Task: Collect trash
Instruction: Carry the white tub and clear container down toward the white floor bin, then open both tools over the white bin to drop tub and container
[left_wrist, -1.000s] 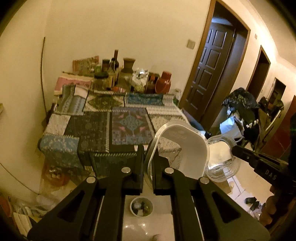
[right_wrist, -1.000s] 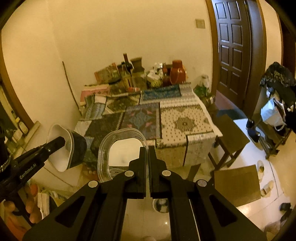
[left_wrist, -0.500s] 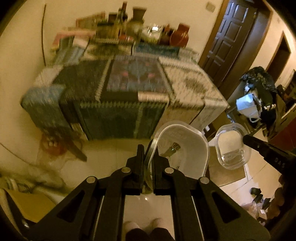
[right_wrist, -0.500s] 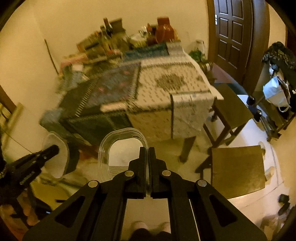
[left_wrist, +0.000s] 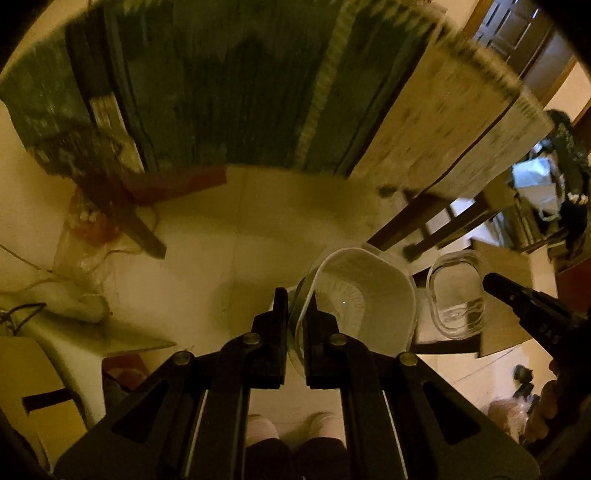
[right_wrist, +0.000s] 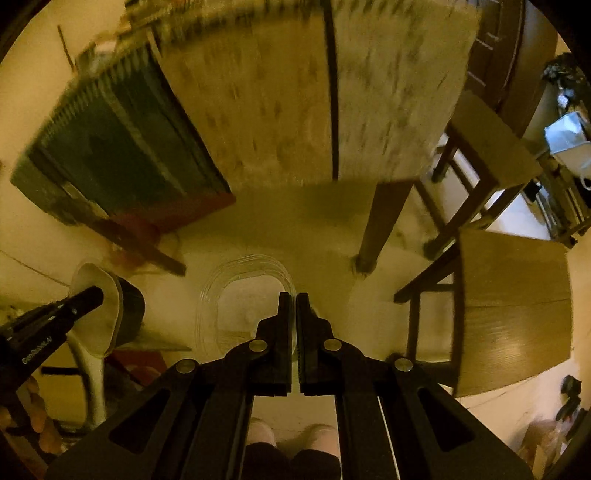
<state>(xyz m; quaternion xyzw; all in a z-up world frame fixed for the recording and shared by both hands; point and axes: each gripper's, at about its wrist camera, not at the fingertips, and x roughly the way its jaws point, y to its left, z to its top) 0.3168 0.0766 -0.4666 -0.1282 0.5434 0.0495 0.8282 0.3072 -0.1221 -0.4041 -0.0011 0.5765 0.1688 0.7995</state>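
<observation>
Though blurred: one tub (left_wrist: 364, 295), one lid (right_wrist: 245, 295).

- White plastic container (left_wrist: 364, 295): rounded-rectangular, dark outer wall, empty, tilted with its opening toward the camera; rim clamped in the left gripper (left_wrist: 295, 306), above the floor.
- Clear plastic lid (right_wrist: 245, 295): rounded-rectangular, ribbed border, edge clamped in the right gripper (right_wrist: 293, 306), just beside the container.

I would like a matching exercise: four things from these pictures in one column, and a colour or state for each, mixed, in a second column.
1. white container
2. clear lid
3. wooden stool
4. hanging cloth

a. stands on the floor
b. held by the left gripper
c. dark green
d. held by the right gripper

Pairs: 1-b, 2-d, 3-a, 4-c
</observation>
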